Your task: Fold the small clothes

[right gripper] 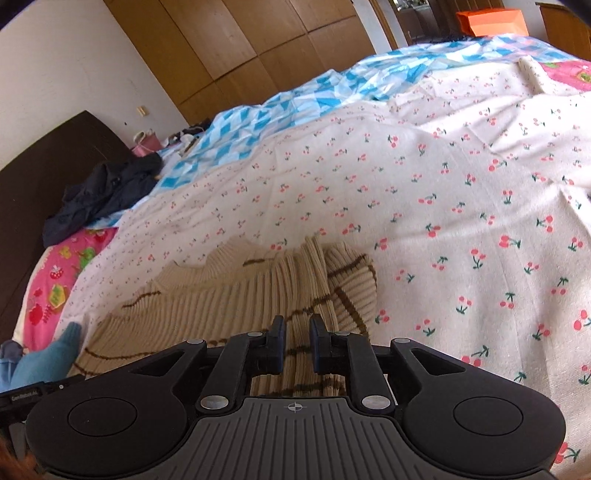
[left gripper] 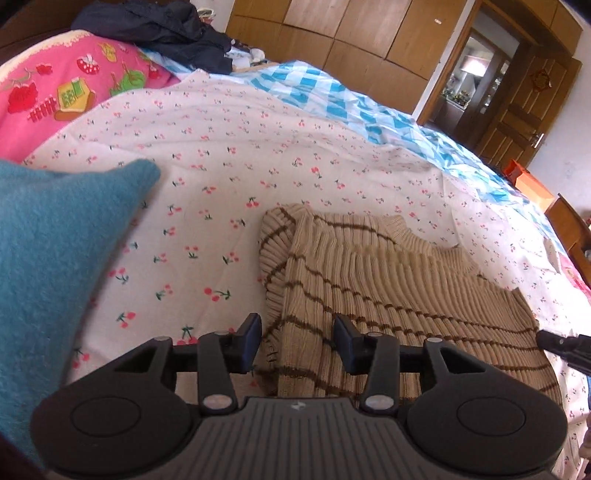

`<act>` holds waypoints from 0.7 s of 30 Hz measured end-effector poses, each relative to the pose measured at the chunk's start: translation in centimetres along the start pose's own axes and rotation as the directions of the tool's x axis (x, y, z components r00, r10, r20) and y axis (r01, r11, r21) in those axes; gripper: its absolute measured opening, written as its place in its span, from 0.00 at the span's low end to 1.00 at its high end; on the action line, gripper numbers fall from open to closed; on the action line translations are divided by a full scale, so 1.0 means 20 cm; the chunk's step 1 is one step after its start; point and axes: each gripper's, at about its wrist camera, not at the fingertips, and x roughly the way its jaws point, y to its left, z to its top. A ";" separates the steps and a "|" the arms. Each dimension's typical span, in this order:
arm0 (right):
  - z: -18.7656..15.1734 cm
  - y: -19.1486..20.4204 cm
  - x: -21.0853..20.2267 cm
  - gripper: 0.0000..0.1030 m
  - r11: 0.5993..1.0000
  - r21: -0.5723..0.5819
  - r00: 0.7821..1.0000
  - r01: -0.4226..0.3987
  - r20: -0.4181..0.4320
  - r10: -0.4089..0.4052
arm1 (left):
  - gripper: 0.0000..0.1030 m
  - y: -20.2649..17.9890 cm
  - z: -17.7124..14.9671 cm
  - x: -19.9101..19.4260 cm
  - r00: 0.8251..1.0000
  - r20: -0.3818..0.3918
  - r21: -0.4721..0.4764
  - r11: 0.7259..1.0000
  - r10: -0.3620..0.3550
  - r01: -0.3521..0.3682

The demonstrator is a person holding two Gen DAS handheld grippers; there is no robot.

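Observation:
A beige ribbed sweater with brown stripes (left gripper: 388, 280) lies on the cherry-print sheet (left gripper: 221, 177), its sleeves folded in. My left gripper (left gripper: 297, 341) is open, its jaws wide apart just above the sweater's left edge. In the right wrist view the same sweater (right gripper: 221, 302) lies below my right gripper (right gripper: 296, 341), whose jaws stand a narrow gap apart over the folded sleeve, open and holding nothing. The right gripper's tip shows at the right edge of the left wrist view (left gripper: 561, 345).
A teal knitted garment (left gripper: 48, 258) lies at the left, also seen in the right wrist view (right gripper: 48, 362). A pink printed blanket (left gripper: 55, 92), a dark jacket (left gripper: 159, 29) and a blue checked quilt (left gripper: 332, 96) lie further back. Wooden wardrobes (left gripper: 351, 33) stand behind the bed.

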 end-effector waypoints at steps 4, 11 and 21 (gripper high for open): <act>-0.01 -0.01 0.04 0.15 1.000 0.007 0.999 -0.004 -0.036 0.004 | 0.49 0.02 0.01 0.05 1.000 -0.007 -0.058 0.998 -0.015 0.014; 0.05 -0.01 0.02 0.10 1.000 0.006 1.000 0.005 -0.008 -0.005 | 0.46 -0.01 0.01 0.04 1.000 0.018 -0.024 1.000 -0.004 0.005; 0.08 0.03 0.09 0.27 0.996 -0.074 0.998 0.052 0.023 -0.051 | 0.45 -0.01 0.04 0.08 0.999 0.047 -0.030 0.999 0.016 -0.015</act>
